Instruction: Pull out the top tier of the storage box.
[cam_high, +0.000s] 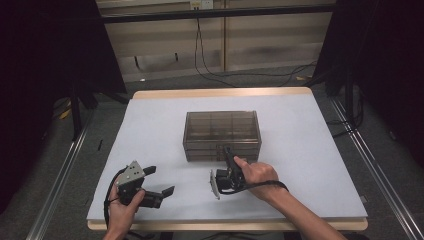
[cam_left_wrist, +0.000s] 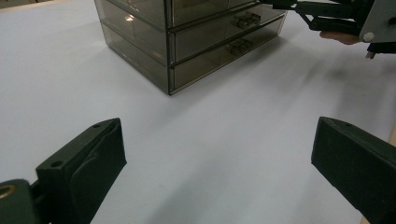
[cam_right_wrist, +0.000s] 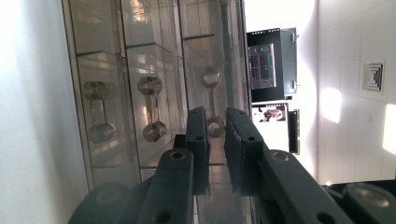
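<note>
A smoky clear drawer box (cam_high: 222, 135) was seen near the middle of the white-covered table (cam_high: 310, 165). The right gripper (cam_high: 229, 152) was held at the box's front, on its right side, rolled on its side. Its jaws were drawn close around the top drawer's handle (cam_right_wrist: 214, 105), a narrow gap left between them; whether the pads pressed the handle could not be told. The left gripper (cam_high: 160, 181) was held near the table's front left edge, well apart from the box, jaws spread wide with nothing between them.
</note>
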